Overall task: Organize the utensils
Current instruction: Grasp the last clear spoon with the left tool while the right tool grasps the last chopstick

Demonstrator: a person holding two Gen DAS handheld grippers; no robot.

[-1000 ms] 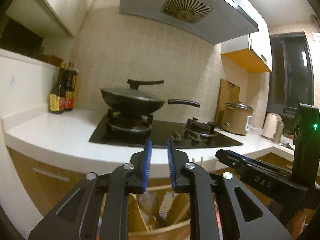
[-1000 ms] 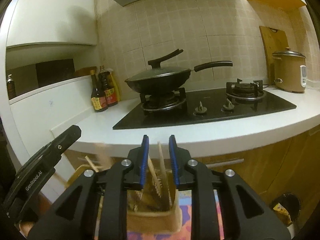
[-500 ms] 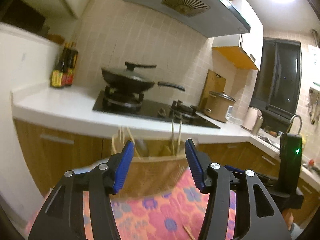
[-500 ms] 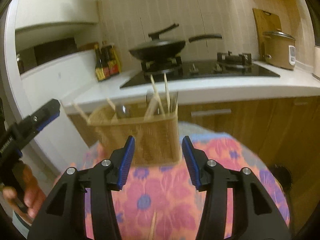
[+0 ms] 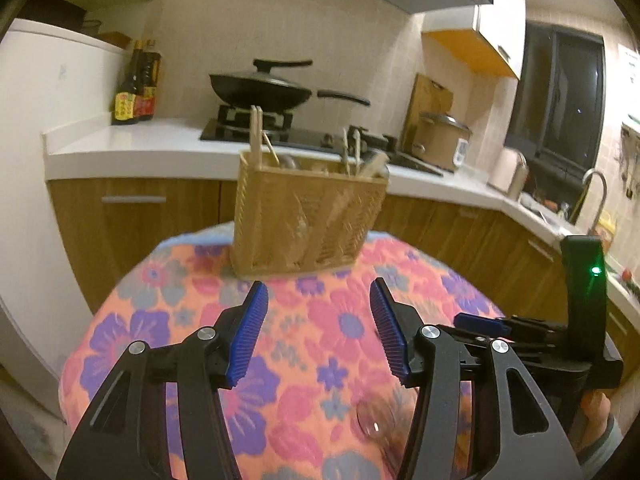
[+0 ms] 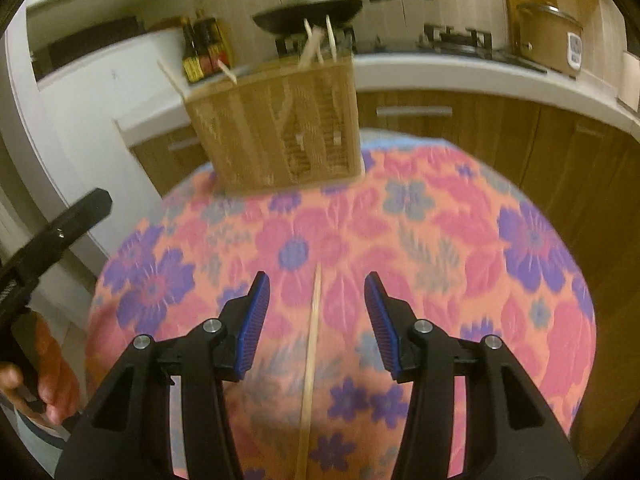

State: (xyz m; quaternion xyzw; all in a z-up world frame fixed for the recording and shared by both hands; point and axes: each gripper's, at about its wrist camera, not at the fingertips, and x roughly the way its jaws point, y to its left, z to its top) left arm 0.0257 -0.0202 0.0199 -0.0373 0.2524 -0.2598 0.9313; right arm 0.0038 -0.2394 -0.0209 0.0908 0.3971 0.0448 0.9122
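Note:
A woven utensil basket [image 5: 308, 216] stands at the far side of a round table with a floral cloth [image 5: 192, 300]; chopsticks and other utensils stick up out of it. It also shows in the right wrist view [image 6: 280, 128]. A single wooden chopstick [image 6: 311, 364] lies on the cloth, running between the fingers of my right gripper [image 6: 316, 320], which is open and empty above it. My left gripper [image 5: 318, 332] is open and empty over the cloth, short of the basket. A clear glassy object [image 5: 374, 420] lies on the cloth behind the left gripper's right finger.
Behind the table runs a white kitchen counter [image 5: 132, 148] with a gas hob, a black wok [image 5: 260, 90], sauce bottles [image 5: 134, 98] and a rice cooker [image 5: 442, 140]. Wooden cabinets stand below. A sink tap [image 5: 592, 188] is at the right.
Both grippers have opened from nearly shut and tilted down and back from the basket. The table cloth and the lying chopstick have come into view.

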